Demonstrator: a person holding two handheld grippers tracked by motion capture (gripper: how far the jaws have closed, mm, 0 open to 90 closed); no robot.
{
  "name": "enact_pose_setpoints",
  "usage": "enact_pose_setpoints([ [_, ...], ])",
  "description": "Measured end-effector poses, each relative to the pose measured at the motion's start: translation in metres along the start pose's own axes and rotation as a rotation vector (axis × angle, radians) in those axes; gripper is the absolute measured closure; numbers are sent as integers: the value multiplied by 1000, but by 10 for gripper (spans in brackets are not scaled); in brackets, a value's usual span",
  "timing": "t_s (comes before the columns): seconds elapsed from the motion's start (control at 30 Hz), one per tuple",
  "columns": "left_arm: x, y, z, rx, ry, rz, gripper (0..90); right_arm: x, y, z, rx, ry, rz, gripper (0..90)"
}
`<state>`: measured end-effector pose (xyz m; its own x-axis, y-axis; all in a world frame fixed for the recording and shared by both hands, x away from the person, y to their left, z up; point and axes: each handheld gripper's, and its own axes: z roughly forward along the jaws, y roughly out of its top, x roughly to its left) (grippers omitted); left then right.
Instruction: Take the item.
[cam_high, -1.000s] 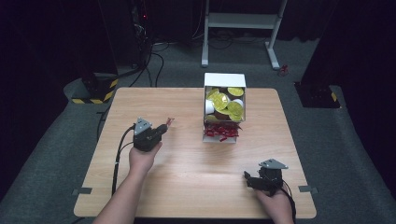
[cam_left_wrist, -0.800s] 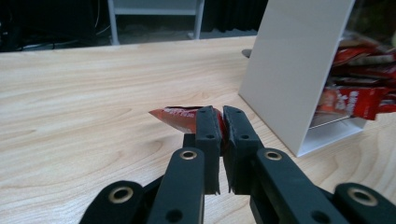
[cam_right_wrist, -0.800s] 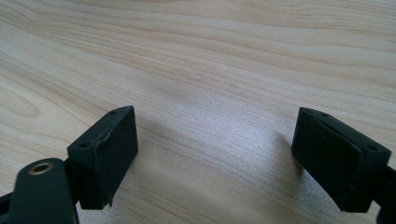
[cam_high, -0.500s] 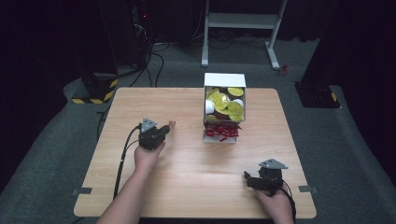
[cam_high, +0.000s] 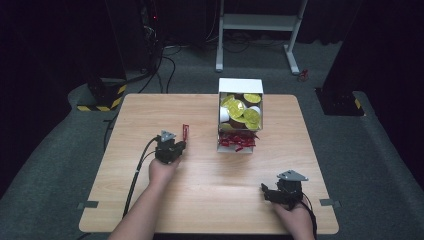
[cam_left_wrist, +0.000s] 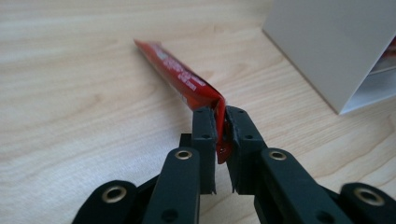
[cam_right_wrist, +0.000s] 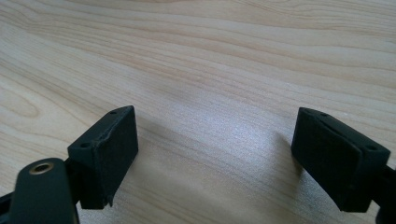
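Red sachet (cam_left_wrist: 180, 79) is pinched at one end between the closed jaws of the left gripper (cam_left_wrist: 221, 122), far end pointing away over the wooden table (cam_high: 210, 180), left of the white box (cam_high: 239, 116). Yellow-lidded cups (cam_high: 241, 108) and more red sachets (cam_high: 237, 141) are held in the box. Right gripper (cam_right_wrist: 215, 149) is rested near the table's right-near corner, jaws spread wide, nothing between.

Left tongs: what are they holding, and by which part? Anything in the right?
The left tongs are shut on a red sachet, pinching one end. The right tongs are open, holding nothing.
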<state>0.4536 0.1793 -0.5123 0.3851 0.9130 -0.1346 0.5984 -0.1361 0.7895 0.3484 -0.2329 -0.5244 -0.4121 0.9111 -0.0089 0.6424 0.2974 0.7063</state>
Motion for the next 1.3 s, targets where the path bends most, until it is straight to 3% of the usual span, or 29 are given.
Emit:
enact_pose_setpoints([
  [0.13, -4, -4, 8, 45, 13, 19, 814, 0, 0, 0, 0, 0, 0, 148],
  [0.47, -6, -5, 10, 70, 36, 32, 783, 0, 0, 0, 0, 0, 1, 147],
  [0.67, -4, -3, 7, 74, 26, 2, 554, 0, 0, 0, 0, 0, 0, 148],
  [0.7, -4, -2, 6, 72, 18, -2, 495, 0, 0, 0, 0, 1, 0, 147],
  [0.87, -4, -2, -7, 56, -16, 10, 396, 0, 0, 0, 0, 1, 1, 147],
  [1.3, 11, -25, -43, 40, -42, 40, 330, 0, 0, 0, 0, 0, 1, 148],
])
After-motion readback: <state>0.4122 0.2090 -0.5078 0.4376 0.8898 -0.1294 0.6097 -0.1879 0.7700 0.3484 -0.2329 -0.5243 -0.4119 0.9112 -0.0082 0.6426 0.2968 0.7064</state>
